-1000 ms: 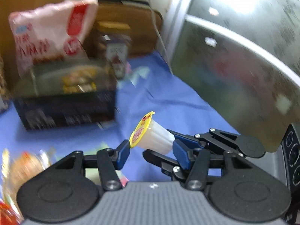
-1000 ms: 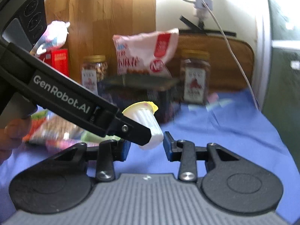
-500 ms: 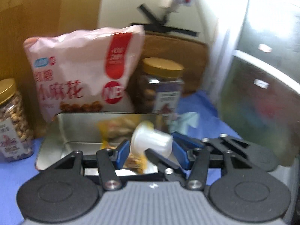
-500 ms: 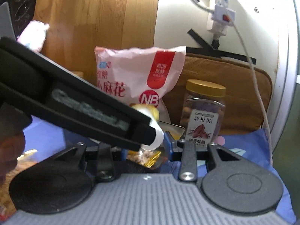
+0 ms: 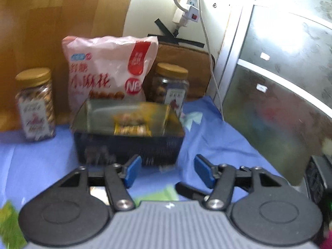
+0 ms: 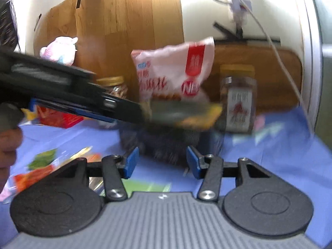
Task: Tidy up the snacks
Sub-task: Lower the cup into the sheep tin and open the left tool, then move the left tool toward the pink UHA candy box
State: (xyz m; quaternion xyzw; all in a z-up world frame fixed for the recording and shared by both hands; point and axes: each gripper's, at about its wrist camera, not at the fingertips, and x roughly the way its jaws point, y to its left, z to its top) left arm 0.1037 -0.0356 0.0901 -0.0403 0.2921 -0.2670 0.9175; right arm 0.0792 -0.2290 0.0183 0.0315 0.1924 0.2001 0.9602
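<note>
A dark tin box (image 5: pixel 128 145) stands open on the blue cloth, with yellow-wrapped snacks (image 5: pixel 132 124) inside. It also shows, blurred, in the right wrist view (image 6: pixel 170 143). My left gripper (image 5: pixel 166 171) is open and empty, a little in front of the box. My right gripper (image 6: pixel 160 161) is open and empty, also in front of the box. The left gripper's body (image 6: pixel 68 95) crosses the right wrist view from the left, reaching to the box rim. The jelly cup is not in view.
A pink snack bag (image 5: pixel 108 72) leans behind the box, with a gold-lidded jar on each side (image 5: pixel 35 103) (image 5: pixel 171 85). Loose snack packets (image 6: pixel 41 166) lie on the cloth at the left. A red box (image 6: pixel 58 116) and a metal cabinet (image 5: pixel 280 93) flank the area.
The left gripper carried the jelly cup over the tin box, opened and let it go. Both grippers have drawn back from the box and are now empty.
</note>
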